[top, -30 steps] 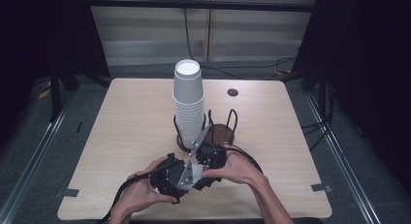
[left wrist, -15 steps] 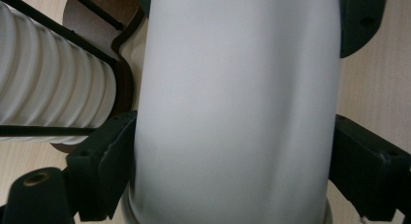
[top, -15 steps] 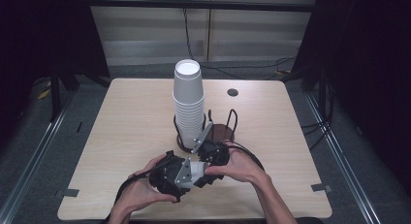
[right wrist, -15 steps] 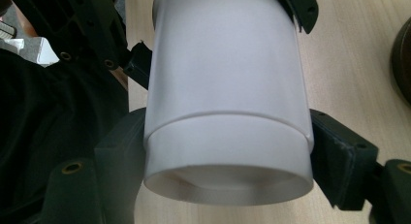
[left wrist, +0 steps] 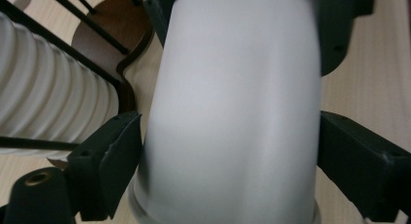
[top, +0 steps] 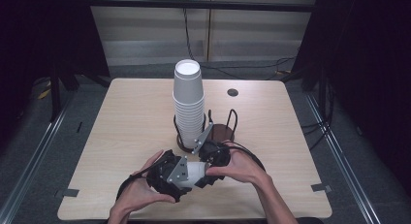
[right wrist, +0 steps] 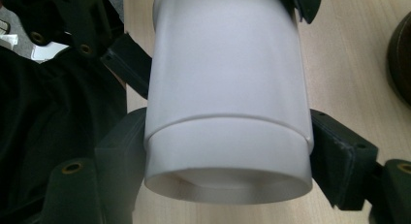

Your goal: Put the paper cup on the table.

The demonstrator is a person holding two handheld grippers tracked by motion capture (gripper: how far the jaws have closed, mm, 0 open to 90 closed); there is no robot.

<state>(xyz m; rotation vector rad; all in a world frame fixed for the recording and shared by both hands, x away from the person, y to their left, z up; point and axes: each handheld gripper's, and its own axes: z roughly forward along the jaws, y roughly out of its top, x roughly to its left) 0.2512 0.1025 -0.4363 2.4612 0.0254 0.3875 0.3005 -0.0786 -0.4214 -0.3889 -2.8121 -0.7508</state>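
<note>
A white foam cup [top: 195, 171] lies on its side above the table's front edge, held from both ends. My left gripper [left wrist: 230, 122] has its jaws on either side of the cup [left wrist: 232, 112], pads touching the wall near the rim; they have just been closing on it. My right gripper [right wrist: 225, 136] is shut on the cup's other end [right wrist: 228, 88], where a step rings the wall. A hand holds each gripper, the left gripper [top: 186, 178] and the right gripper [top: 207, 165] facing each other across the cup.
A tall stack of white cups [top: 188, 103] stands in a black wire holder just behind the grippers; the holder's second brown base [top: 224, 133] is bare. A small dark round cap [top: 232, 92] sits on the light wooden table [top: 126, 117] at the back right.
Both hands and the cup between them sit almost where they were; no clear shift shows from above.
</note>
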